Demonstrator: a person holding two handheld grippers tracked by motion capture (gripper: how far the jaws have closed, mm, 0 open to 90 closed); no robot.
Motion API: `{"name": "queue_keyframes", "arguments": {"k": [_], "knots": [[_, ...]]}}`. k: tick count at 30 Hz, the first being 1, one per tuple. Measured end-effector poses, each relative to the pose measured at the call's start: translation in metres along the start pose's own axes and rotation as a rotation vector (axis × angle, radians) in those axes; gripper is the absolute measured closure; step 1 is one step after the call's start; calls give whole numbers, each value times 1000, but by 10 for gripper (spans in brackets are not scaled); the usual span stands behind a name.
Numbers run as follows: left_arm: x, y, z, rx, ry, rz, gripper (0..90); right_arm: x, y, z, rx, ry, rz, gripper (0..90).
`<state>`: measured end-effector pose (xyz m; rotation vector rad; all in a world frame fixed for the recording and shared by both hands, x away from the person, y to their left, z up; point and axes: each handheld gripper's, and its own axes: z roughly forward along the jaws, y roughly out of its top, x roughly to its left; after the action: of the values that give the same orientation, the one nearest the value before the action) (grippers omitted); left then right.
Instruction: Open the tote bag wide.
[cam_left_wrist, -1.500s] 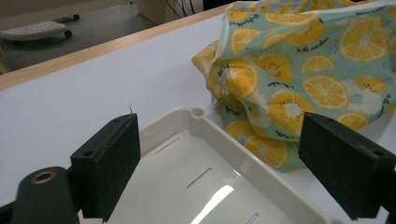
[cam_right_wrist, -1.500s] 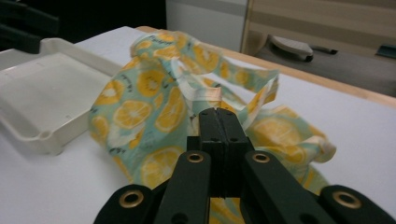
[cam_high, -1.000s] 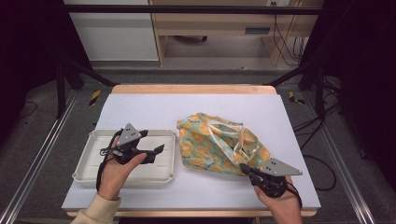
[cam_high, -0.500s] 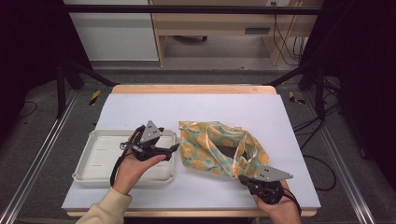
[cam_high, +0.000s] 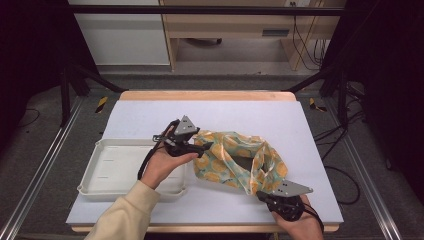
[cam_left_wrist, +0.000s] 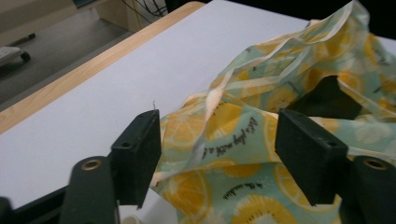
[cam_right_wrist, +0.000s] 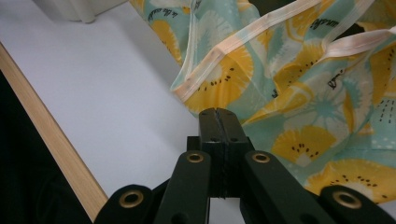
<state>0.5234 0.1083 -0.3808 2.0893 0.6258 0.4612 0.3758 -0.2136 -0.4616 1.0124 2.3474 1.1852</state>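
A soft bag (cam_high: 227, 160) printed with yellow lemon slices on pale green lies crumpled mid-table, its dark mouth facing up. My left gripper (cam_high: 204, 147) is at the bag's left edge. In the left gripper view it stands open (cam_left_wrist: 219, 144), with a fold of the bag (cam_left_wrist: 229, 135) between its two jaws and neither pad pressing it. My right gripper (cam_high: 261, 196) sits at the bag's near right corner, close to the table's front edge. In the right gripper view its jaws are shut (cam_right_wrist: 218, 116) on the bag's fabric (cam_right_wrist: 299, 107), next to a pink-trimmed hem.
A white shallow tray (cam_high: 115, 167) lies on the table's left half, partly under the left forearm. The white table top (cam_high: 250, 115) has a wooden rim at the far edge. Dark frame rails run along both sides.
My left gripper has moved right, from above the tray to the bag's left edge. The bag has bunched up and its mouth has opened wider. The right gripper has barely moved.
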Motion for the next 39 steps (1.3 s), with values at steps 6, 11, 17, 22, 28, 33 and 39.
{"name": "queue_keyframes", "arguments": {"k": [6,11,17,22,28,33,39], "knots": [[-1,-1,14,52,-37,-30,566,-1,0,-1,-9,-7,1,900],[-4,-8,16,82,-60,-36,808,-3,-1,-3,-19,-24,14,900],[-16,-35,-17,55,-70,-30,893,-9,-3,-5,-39,-63,41,900],[-24,-54,-33,38,-87,-43,900,-13,-4,-7,-51,-88,67,900],[-27,-58,-42,12,-92,-50,900,-16,-4,-9,-83,-115,99,750],[-41,-69,-50,38,-78,-8,900,-12,4,-17,-113,-169,92,468],[-53,-80,-62,40,-77,12,900,-7,30,-32,-187,-200,100,246]]}}
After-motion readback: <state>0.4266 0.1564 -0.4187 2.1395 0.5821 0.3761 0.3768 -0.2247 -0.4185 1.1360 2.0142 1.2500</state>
